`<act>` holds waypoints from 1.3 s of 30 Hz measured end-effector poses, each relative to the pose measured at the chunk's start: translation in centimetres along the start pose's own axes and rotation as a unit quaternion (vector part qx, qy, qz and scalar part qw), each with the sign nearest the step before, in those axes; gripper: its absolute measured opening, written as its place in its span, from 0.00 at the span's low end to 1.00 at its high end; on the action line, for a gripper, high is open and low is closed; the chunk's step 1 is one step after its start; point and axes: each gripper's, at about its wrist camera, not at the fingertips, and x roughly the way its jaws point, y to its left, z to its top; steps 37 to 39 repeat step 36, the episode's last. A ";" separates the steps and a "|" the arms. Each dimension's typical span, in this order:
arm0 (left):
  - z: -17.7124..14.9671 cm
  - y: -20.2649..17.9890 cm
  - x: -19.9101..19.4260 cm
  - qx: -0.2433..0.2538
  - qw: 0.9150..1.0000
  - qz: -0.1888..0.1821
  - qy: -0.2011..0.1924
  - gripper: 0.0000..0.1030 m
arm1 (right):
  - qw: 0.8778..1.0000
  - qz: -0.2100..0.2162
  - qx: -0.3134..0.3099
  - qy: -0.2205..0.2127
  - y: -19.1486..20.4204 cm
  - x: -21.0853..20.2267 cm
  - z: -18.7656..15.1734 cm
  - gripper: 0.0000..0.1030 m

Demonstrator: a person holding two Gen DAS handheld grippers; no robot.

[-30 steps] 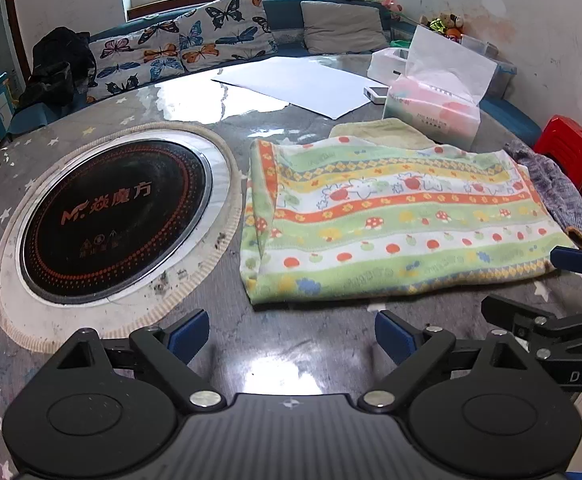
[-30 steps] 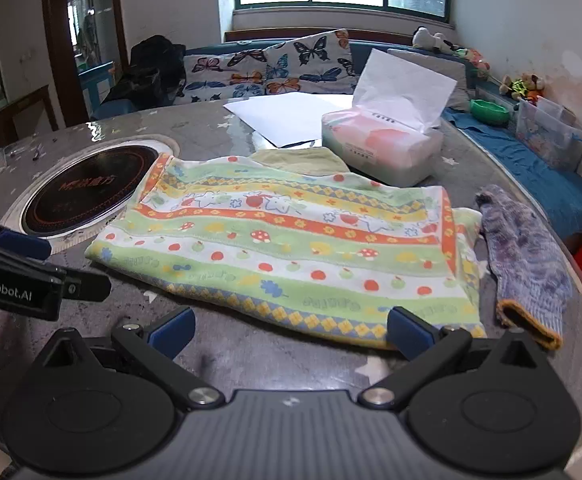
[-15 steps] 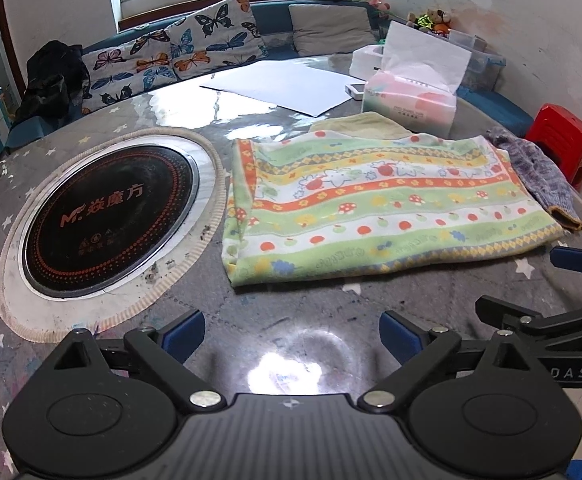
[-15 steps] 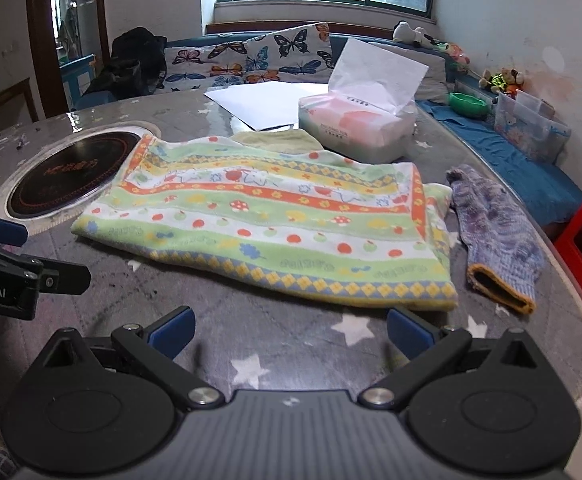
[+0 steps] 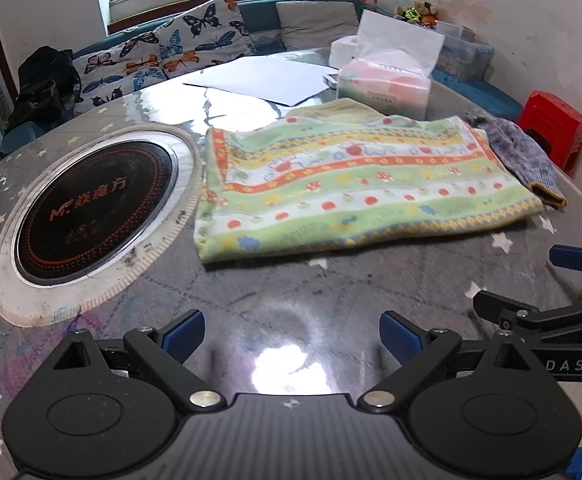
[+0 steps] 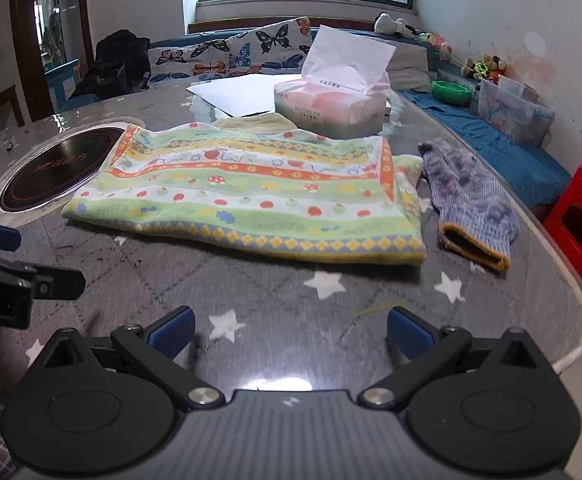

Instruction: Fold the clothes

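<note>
Both tools have drawn back toward the near desk edge since the earlier frames. Left tool [image 5: 291, 334] gapes wide, empty; right tool [image 6: 289, 332] likewise wide, nothing held. Folded green-striped towel with fruit print [image 6: 251, 188] lies flat mid-desk, right of the round black cooktop [image 5: 91, 208]. Yellow cloth [image 6: 259, 123] mostly hidden beneath its far edge. Blue-grey knit glove [image 6: 471, 200] just right; fingers hard to make out. Tissue pack [image 6: 331, 108] beyond.

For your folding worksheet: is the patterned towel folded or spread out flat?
Folded: the towel lies doubled, a second layer showing past its orange-bordered right edge.
</note>
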 end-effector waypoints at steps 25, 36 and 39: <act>-1.8 -1.6 -1.1 0.008 1.000 -0.004 -0.005 0.95 | 1.000 -0.004 0.011 -0.005 0.0 -1.3 -1.9 1.00; -2.1 -1.7 -1.7 0.008 1.000 -0.003 -0.009 0.96 | 1.000 -0.003 0.010 -0.011 0.2 -2.0 -2.1 1.00; -2.1 -1.7 -1.7 0.008 1.000 -0.003 -0.009 0.96 | 1.000 -0.003 0.010 -0.011 0.2 -2.0 -2.1 1.00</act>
